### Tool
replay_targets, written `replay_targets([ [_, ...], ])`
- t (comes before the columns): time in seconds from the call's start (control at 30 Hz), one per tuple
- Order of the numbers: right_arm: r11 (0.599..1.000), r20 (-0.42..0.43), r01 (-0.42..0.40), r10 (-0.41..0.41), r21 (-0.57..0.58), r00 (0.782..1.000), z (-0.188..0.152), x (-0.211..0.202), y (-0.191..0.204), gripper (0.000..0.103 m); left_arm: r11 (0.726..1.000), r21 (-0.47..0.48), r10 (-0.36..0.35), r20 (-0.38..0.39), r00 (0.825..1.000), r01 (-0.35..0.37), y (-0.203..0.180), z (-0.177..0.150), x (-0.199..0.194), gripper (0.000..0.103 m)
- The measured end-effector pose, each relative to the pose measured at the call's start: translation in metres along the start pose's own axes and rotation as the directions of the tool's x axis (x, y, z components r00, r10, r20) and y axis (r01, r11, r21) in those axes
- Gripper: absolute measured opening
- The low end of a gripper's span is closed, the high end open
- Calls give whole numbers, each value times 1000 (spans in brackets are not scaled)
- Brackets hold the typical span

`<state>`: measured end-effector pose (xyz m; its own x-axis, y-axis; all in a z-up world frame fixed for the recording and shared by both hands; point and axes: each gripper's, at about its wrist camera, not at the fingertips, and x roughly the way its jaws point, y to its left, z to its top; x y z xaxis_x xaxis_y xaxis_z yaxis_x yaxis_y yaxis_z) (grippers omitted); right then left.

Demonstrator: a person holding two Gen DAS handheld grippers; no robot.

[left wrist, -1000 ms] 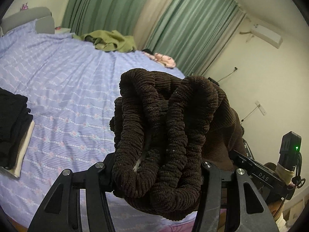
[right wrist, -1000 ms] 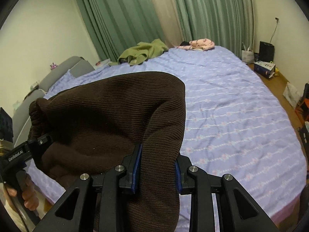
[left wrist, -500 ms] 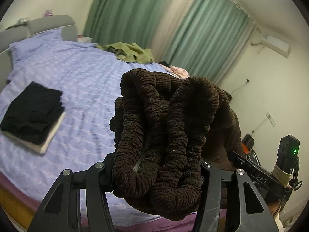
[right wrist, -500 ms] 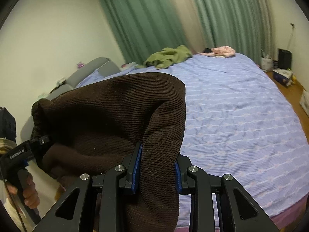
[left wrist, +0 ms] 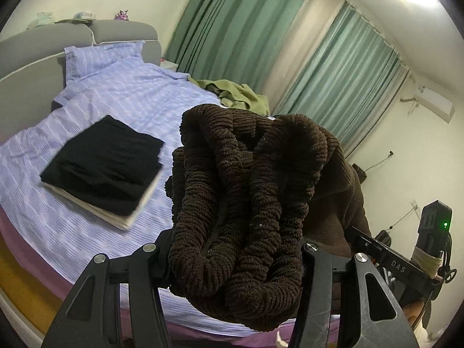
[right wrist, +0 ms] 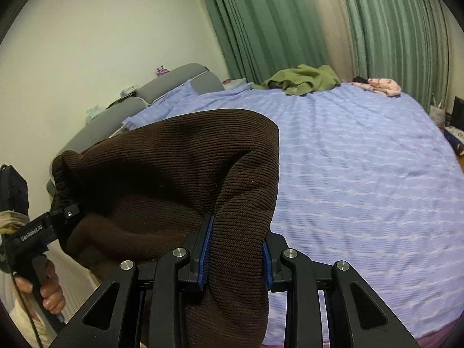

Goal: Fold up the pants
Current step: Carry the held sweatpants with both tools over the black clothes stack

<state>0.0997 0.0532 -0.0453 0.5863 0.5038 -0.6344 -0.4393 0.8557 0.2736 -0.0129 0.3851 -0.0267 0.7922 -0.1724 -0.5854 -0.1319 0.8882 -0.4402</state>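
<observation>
Brown corduroy pants [left wrist: 246, 208] hang in mid-air above the bed [right wrist: 362, 179], bunched waistband clamped in left claw [left wrist: 232, 264], a fabric fold pinched in right claw [right wrist: 235, 255], prob. for carrying toward the black folded stack [left wrist: 101, 165].

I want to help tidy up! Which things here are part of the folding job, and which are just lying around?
Part of the job:
- brown ribbed corduroy pants, clamped in the left claw and the right claw
- purple striped bed sheet

Just lying about:
- folded black garment stack
- crumpled olive-green garment
- small pink garment
</observation>
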Motion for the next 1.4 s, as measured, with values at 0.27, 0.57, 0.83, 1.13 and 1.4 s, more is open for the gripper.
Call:
replay_targets([
  [0.27,994,-60,22,-16,103,998,1,97,104,29,999,34,1,-116,993,3,140,68,10,54],
  [0.57,998,-101,12,-6,68,995,41,183,172,29,999,45,-5,-164,986,13,248,144,49,54],
  [0.83,999,-157,42,-39,21,987,80,290,197,29,999,45,2,-250,968,9,316,194,141,54],
  [1.13,998,-262,49,-39,30,964,92,403,192,29,999,33,36,-331,943,-27,382,203,226,54],
  [1.4,996,-307,80,-88,-40,948,79,462,196,29,943,263,293,-375,880,-202,408,182,282,67],
])
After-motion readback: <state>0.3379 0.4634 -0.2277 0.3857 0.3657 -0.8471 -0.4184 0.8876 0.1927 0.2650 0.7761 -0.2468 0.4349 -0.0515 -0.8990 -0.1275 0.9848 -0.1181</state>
